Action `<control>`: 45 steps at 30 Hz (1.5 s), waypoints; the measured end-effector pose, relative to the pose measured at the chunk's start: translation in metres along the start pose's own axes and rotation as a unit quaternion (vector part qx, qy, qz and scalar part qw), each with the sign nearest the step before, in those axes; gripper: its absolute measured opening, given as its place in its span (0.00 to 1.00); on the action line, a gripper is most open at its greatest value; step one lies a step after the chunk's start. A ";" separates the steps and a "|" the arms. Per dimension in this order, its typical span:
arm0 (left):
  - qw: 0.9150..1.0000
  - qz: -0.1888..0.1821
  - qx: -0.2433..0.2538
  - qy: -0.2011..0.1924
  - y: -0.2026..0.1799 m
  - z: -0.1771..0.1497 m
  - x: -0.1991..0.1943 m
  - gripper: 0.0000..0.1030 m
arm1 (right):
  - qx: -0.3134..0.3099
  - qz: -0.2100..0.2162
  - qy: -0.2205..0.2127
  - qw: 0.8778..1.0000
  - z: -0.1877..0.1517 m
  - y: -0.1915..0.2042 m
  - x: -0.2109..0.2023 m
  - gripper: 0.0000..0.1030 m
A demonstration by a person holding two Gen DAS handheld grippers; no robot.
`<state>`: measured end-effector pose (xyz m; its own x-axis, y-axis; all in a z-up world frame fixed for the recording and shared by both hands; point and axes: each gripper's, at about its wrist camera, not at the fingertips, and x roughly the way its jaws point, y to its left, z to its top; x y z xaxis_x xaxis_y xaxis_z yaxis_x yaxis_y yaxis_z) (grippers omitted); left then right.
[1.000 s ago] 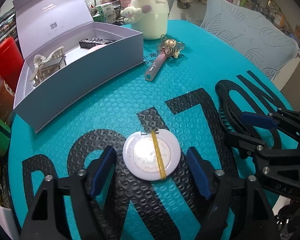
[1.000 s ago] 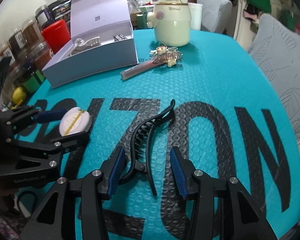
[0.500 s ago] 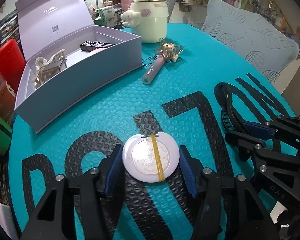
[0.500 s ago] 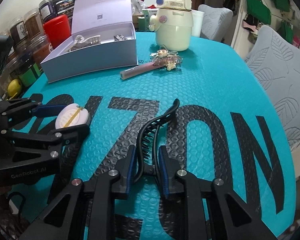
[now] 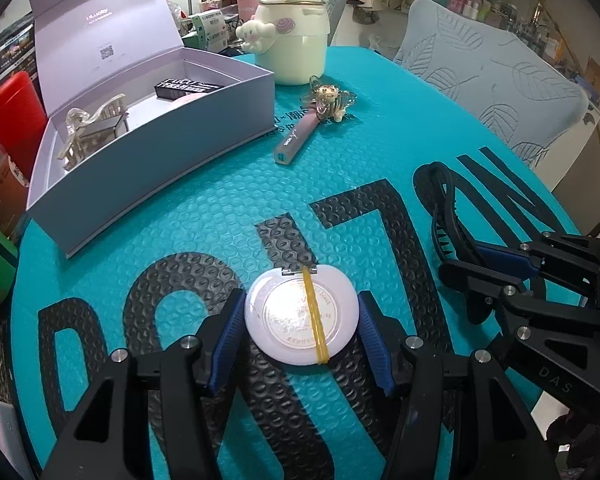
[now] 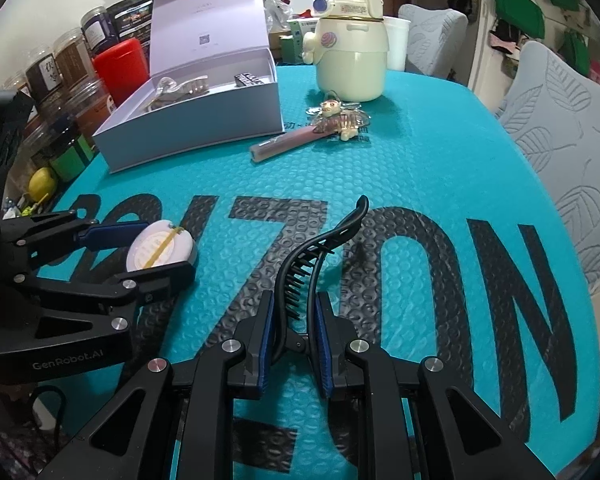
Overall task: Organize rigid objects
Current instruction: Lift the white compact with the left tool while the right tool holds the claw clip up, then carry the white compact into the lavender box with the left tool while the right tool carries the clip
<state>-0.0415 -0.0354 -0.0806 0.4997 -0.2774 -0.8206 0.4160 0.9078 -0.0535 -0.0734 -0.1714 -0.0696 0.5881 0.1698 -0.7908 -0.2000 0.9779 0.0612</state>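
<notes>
A white round compact (image 5: 302, 316) with a yellow rubber band across it sits between the blue pads of my left gripper (image 5: 301, 334), which is shut on its sides. From the right wrist view the same compact (image 6: 160, 246) is in that gripper (image 6: 156, 248). My right gripper (image 6: 294, 320) is shut on the hinge end of a black hair claw clip (image 6: 320, 256), whose far tip rises off the teal mat. The clip (image 5: 440, 200) and right gripper (image 5: 488, 276) also show at the right of the left wrist view. An open lilac box (image 5: 160, 128) stands far left.
The box (image 6: 204, 120) holds a cream claw clip (image 5: 92, 128) and a small black carton (image 5: 188, 86). A pink tube (image 5: 300, 140), a keychain charm (image 5: 328, 96) and a cream bottle (image 5: 292, 32) lie beyond. Jars and a red container (image 6: 120, 64) line the left edge; chairs (image 6: 560, 140) stand right.
Both grippers have closed: the left one from wide open onto the compact, the right one onto the black clip, which now stands more upright between its pads.
</notes>
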 end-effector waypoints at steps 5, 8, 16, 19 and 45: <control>1.000 0.012 -0.007 -0.007 0.005 -0.004 -0.010 0.53 | -0.006 0.014 -0.003 1.000 0.000 0.006 -0.005 0.18; 1.000 0.022 -0.013 -0.011 0.010 -0.009 -0.018 0.53 | -0.015 0.025 -0.006 1.000 -0.001 0.013 -0.008 0.18; 0.998 0.050 -0.037 -0.022 0.024 -0.022 -0.037 0.53 | -0.052 0.056 -0.014 0.997 -0.001 0.039 -0.014 0.18; 0.997 0.056 -0.046 -0.026 0.029 -0.028 -0.046 0.53 | -0.063 0.068 -0.014 0.996 -0.001 0.048 -0.015 0.18; 0.992 0.080 -0.063 -0.077 0.066 0.000 -0.082 0.53 | -0.123 0.123 -0.031 0.984 0.037 0.088 -0.028 0.18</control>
<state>-0.0548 0.0471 -0.0169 0.6657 -0.1624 -0.7283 0.2292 0.9733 -0.0076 -0.0782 -0.0851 -0.0197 0.5429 0.4114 -0.7321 -0.5217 0.8484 0.0898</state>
